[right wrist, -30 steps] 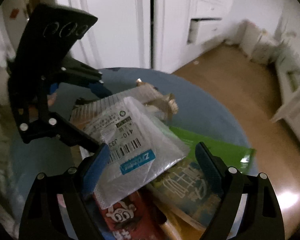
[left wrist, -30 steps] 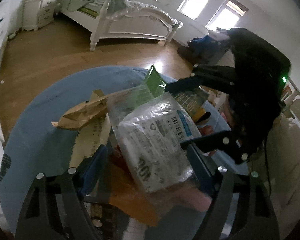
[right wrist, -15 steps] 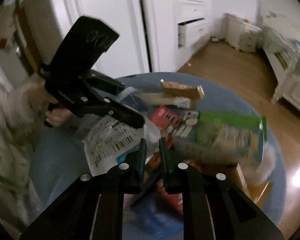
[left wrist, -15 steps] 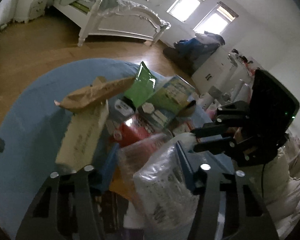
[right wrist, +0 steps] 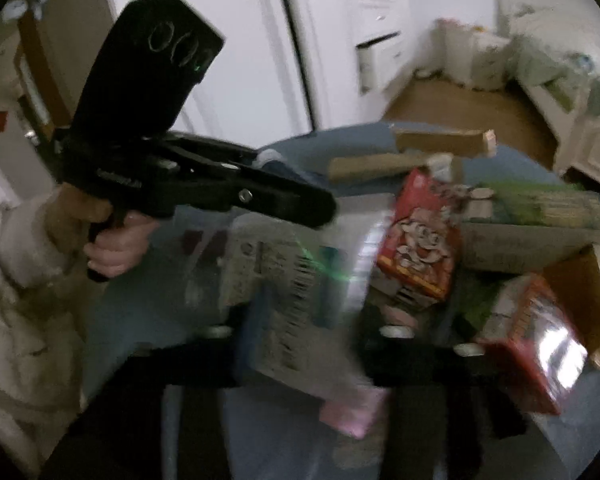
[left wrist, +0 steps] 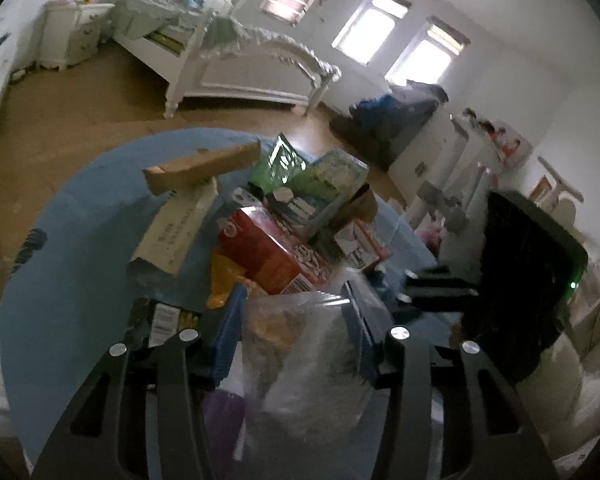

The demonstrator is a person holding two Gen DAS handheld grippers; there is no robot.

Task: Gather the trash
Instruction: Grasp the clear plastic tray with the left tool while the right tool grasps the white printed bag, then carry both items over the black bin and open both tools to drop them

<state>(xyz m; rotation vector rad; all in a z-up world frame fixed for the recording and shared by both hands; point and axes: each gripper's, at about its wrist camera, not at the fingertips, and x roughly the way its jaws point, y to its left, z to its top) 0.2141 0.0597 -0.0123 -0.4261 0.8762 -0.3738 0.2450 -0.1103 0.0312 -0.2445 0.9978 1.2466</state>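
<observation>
Bag (left wrist: 300, 356), clear plastic with a printed label, sat crumpled between the left gripper (left wrist: 296, 320) jaws, which had just been closing and pinched it. Light, soft, slippery; a bunched fold gripped best. Right gripper (right wrist: 312, 320) jaws, also just closing, clamped its labelled edge above the bench (left wrist: 80, 248).

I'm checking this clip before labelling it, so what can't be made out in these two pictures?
- Right wrist view: motion blur smears the print on the clear plastic bag and the right gripper fingers.
- Left wrist view: the bag in the left gripper hides the table behind it.
- Bag contents: unreadable in both.
</observation>
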